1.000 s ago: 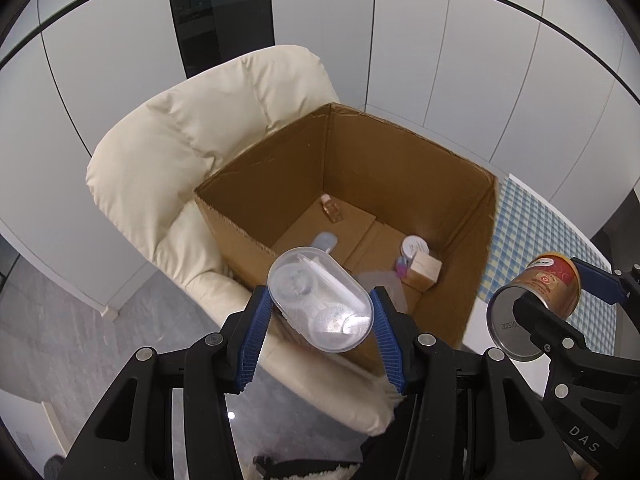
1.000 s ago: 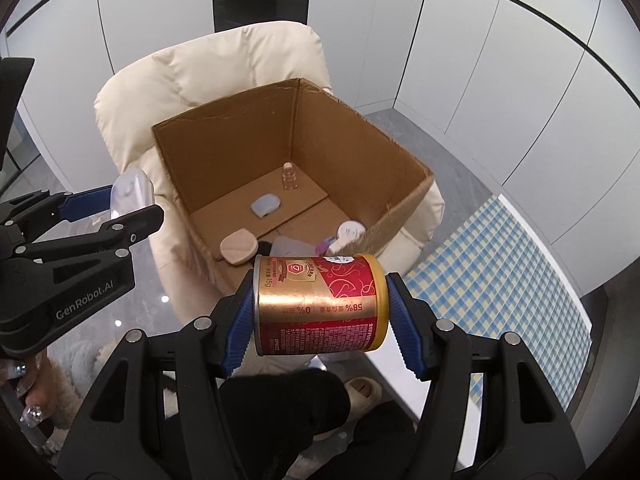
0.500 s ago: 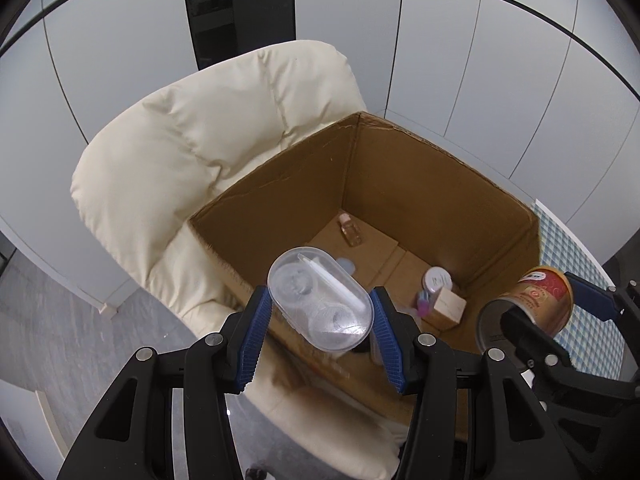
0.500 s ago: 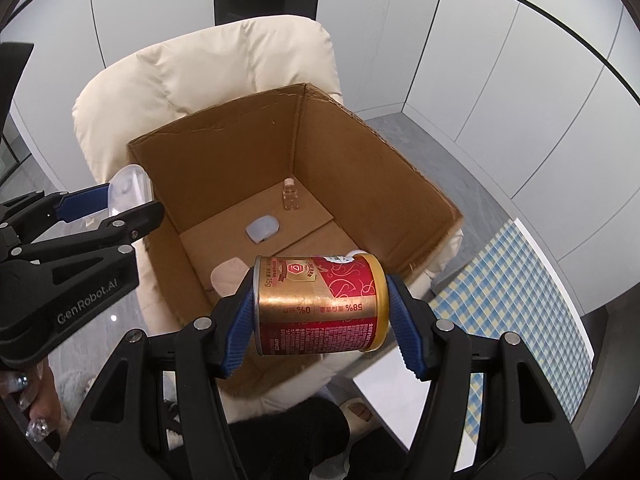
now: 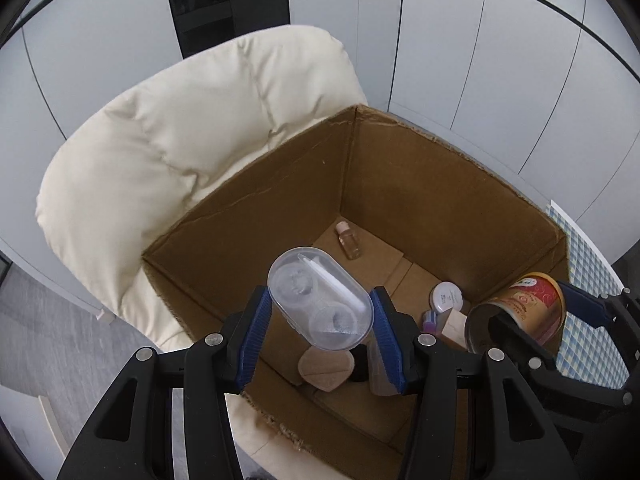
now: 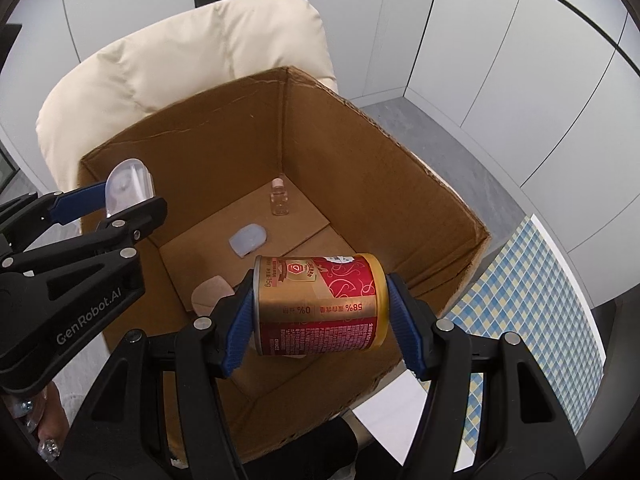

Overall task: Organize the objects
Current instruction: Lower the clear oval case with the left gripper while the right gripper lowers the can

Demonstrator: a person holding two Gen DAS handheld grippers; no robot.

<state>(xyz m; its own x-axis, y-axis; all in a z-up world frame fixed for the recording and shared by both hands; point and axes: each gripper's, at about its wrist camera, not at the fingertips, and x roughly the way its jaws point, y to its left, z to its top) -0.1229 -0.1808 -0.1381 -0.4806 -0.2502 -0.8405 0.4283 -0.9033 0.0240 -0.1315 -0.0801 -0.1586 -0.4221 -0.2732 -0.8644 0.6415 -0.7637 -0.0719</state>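
My left gripper (image 5: 320, 334) is shut on a clear oval plastic case (image 5: 320, 298) and holds it over the near left part of an open cardboard box (image 5: 420, 184). My right gripper (image 6: 320, 330) is shut on a red and gold can (image 6: 320, 304), held sideways over the near right part of the same box (image 6: 352, 160). The can also shows at the right of the left wrist view (image 5: 520, 312). The case and left gripper show at the left of the right wrist view (image 6: 128, 188).
The box sits on a cream padded armchair (image 5: 192, 128). Inside lie a small clear bottle (image 6: 279, 198), a pale blue oval item (image 6: 248, 240), a tan pad (image 5: 326, 372), a white jar (image 5: 445, 298) and a small wooden block (image 5: 454, 326). A blue checked cloth (image 6: 520, 320) lies right.
Both grippers have moved forward and over the box with their loads. The box now fills more of both views and its floor shows more fully.
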